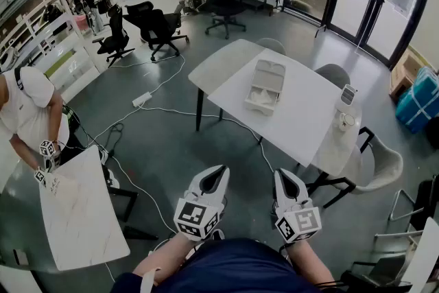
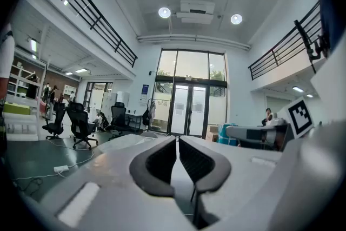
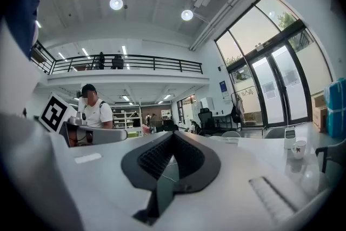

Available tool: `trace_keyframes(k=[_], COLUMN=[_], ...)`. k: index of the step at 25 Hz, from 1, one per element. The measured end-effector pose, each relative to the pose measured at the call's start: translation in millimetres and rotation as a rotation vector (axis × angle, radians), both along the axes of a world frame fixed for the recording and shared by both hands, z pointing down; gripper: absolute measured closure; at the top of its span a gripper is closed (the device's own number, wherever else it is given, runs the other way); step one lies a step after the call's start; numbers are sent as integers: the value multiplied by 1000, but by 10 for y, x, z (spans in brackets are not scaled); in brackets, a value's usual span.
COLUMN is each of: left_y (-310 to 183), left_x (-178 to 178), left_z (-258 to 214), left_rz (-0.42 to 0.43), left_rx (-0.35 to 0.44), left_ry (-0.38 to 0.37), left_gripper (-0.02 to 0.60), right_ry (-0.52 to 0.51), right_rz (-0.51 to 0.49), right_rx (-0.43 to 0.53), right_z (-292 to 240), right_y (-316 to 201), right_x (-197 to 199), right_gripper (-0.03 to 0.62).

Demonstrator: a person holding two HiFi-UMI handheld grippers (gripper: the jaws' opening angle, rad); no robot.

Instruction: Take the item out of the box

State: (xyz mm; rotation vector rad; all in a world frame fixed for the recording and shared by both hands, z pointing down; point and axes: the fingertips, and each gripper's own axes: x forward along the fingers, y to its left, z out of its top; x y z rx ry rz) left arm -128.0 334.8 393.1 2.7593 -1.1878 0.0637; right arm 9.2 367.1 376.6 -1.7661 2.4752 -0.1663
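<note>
Both grippers hang low in the head view, held close to the person's body and well apart from the table (image 1: 302,116), a pale, smooth-topped slab with rounded corners on thin dark legs. The left gripper (image 1: 219,171) has a glossy white, wedge-shaped shell with a marker cube at its base. In its own view the left gripper (image 2: 177,139) shows two dark, finely ribbed pads pressed together at the tips, with only a hairline seam and nothing between them. The right gripper (image 1: 284,176) has the same build. In the right gripper view (image 3: 173,134) its jaws are likewise drawn together and empty, the black textured pads meeting at a point. The box (image 1: 265,86) lies near the middle of the table, far from both grippers. It is a pale beige, moulded clamshell with rounded corners, lying open, its two shallow halves side by side. Something light and crumpled sits in the nearer half, but what it is cannot be made out. At the table's right end stand a small white cup (image 1: 344,121) and, just behind it, an upright white device (image 1: 348,95). Rounded grey chairs (image 1: 334,73) are tucked in at the table's far side. White cables (image 1: 171,110) trail across the smooth grey floor (image 1: 171,161).
</note>
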Motion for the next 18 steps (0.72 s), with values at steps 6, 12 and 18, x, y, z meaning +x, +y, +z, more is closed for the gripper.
trace_keyframes(k=[6, 12, 18], left_y=[-79, -191, -282], left_x=[-210, -471, -801], left_z=[10, 62, 202], left_rz=[-3, 7, 6], left_rx=[-1, -1, -25], left_ry=[-1, 5, 5], left_gripper=[565, 565, 565], right_ry=[-2, -19, -17], right_rz=[7, 48, 115], right_rx=[-8, -22, -54], right_z=[20, 70, 160], right_y=[-84, -192, -304], right_x=[-159, -290, -348], right_gripper=[593, 592, 592])
